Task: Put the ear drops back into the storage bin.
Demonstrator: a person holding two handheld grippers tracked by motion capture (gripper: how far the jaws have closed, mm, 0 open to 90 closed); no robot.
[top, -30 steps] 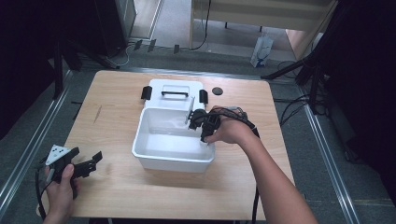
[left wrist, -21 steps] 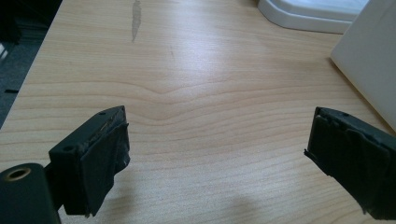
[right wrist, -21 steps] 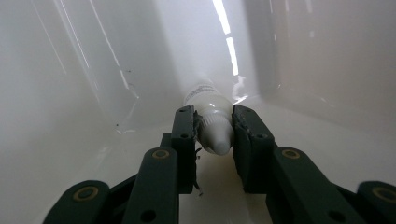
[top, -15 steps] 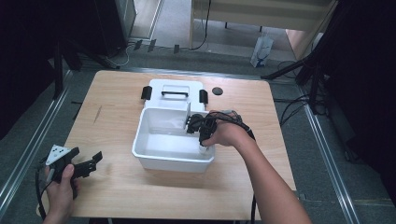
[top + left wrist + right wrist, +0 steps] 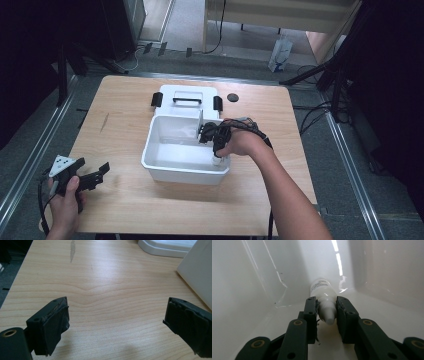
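Left gripper (image 5: 95,176) idles spread and empty near the table's (image 5: 150,210) front-left corner. In the bin's (image 5: 165,172) front-right corner, right gripper (image 5: 326,311) pinches the bottle (image 5: 323,298) at its cap end. Bottle's long axis runs straight ahead along the jaws.

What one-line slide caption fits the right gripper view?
Right gripper shut on a small white bottle inside the white bin.
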